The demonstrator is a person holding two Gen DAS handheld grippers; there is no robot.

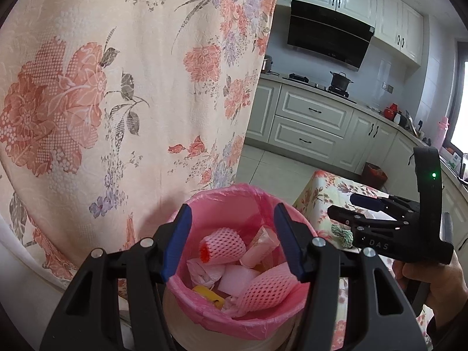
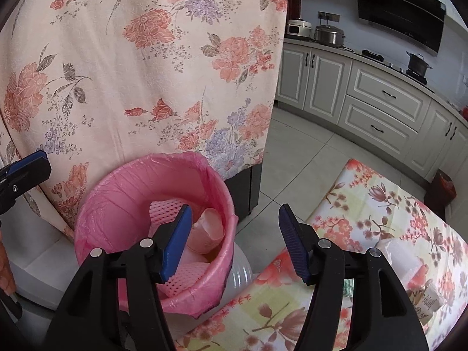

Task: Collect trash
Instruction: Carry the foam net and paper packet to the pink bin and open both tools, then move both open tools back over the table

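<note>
A waste bin with a pink liner (image 1: 228,193) stands right under my left gripper (image 1: 232,245), which is open with nothing between its blue pads. Inside lie pink foam fruit nets (image 1: 222,245), a white piece (image 1: 237,280), a yellow scrap (image 1: 209,294) and pale wrappers. My right gripper (image 2: 235,242) is open and holds nothing; it hangs over the gap between the bin (image 2: 140,175) and the floral-cloth table (image 2: 365,204). In the left wrist view the right gripper (image 1: 342,206) reaches in from the right, held by a hand. A green-and-white knitted scrap (image 1: 345,235) lies on the table below it.
A large floral cloth (image 1: 117,87) hangs behind the bin. A white ribbed container (image 2: 239,275) sits beside the bin. On the table lie a white roll (image 2: 397,254) and a small packet (image 2: 427,298). Kitchen cabinets (image 2: 380,108) and a red floor bin (image 1: 376,172) stand beyond the tiled floor.
</note>
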